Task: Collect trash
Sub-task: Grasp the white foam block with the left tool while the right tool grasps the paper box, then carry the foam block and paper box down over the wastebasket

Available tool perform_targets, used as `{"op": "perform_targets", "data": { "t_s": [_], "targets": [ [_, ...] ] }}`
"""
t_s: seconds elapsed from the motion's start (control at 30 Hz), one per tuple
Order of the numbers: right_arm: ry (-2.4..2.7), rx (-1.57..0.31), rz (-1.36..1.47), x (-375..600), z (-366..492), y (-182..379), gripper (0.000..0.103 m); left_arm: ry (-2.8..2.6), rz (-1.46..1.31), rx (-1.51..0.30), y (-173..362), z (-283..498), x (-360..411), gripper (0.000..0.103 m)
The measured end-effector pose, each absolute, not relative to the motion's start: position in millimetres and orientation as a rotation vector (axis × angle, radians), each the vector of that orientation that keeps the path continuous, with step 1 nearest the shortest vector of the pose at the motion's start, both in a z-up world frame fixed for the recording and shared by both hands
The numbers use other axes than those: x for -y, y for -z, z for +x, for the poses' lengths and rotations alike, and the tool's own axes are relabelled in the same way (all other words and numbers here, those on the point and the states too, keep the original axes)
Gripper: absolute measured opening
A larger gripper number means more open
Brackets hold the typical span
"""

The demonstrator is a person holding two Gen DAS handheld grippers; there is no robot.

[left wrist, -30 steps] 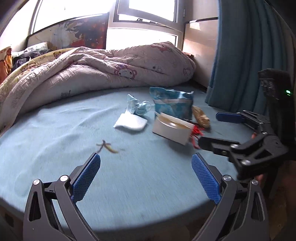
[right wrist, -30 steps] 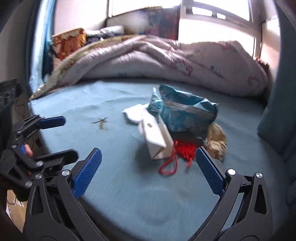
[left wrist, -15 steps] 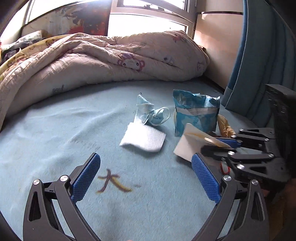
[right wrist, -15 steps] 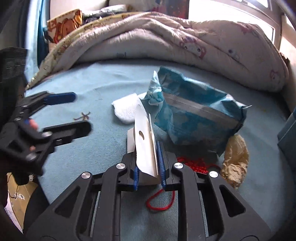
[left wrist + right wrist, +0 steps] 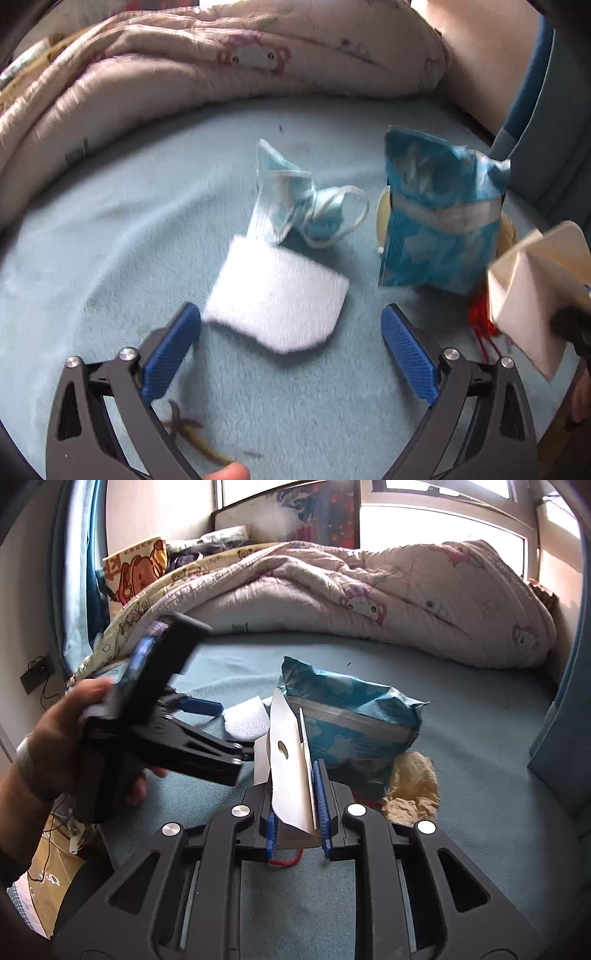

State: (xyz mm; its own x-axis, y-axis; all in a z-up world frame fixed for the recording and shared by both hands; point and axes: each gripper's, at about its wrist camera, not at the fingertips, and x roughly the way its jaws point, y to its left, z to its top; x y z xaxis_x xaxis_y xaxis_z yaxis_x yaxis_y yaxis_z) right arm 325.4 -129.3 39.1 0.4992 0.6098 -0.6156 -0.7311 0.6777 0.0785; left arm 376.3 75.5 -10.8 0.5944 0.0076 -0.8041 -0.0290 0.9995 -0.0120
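My right gripper [image 5: 295, 808] is shut on a flattened white paper box [image 5: 288, 768] and holds it lifted above the blue bed sheet; the box also shows at the right of the left wrist view [image 5: 535, 291]. My left gripper [image 5: 290, 350] is open, its fingers on either side of a white folded cloth pad [image 5: 277, 295], just in front of it. Behind the pad lies a crumpled blue face mask [image 5: 295, 199]. A blue snack bag [image 5: 439, 218] stands to the right. A red string [image 5: 284, 860] and a crumpled yellow wrapper [image 5: 410, 786] lie beside the bag.
A pink quilt [image 5: 369, 602] is heaped across the back of the bed [image 5: 480, 746]. A brown-yellow scrap [image 5: 184, 428] lies on the sheet under my left gripper. Blue curtains [image 5: 546, 103] hang at the right. The bed edge is at the lower left in the right wrist view.
My left gripper has moved forward to the white cloth pad. My right gripper, shut on the paper box, has lifted it up and back from the bag.
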Motion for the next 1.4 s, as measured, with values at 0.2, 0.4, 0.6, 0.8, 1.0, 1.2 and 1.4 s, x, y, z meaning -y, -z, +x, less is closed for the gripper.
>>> {"op": "perform_targets", "data": {
  "t_s": [0.2,0.4,0.6,0.8,1.0,1.2,1.4],
  "targets": [
    [-0.818,-0.662,-0.189,140,317,-37,0.016,-0.026,-0.04,-0.863,1,364,-80,0.047],
    [-0.82,-0.655,-0.191,147,298,-40,0.016,-0.026,-0.056,-0.807,-9,332,-82,0.047],
    [-0.829,-0.639,-0.187,160,261,-43,0.016,-0.006,-0.059,-0.767,-18,276,-75,0.047],
    [-0.829,-0.648,-0.188,177,209,-38,0.016,0.02,-0.044,-0.767,-14,210,-59,0.047],
    [-0.838,-0.656,-0.174,192,156,-25,0.016,0.072,-0.033,-0.753,-9,145,-35,0.047],
    [-0.811,-0.695,-0.186,205,117,8,0.016,0.116,-0.04,-0.775,18,96,-13,0.047],
    [-0.786,-0.73,-0.182,219,90,58,0.016,0.15,-0.072,-0.804,61,62,-1,0.048]
  ]
}}
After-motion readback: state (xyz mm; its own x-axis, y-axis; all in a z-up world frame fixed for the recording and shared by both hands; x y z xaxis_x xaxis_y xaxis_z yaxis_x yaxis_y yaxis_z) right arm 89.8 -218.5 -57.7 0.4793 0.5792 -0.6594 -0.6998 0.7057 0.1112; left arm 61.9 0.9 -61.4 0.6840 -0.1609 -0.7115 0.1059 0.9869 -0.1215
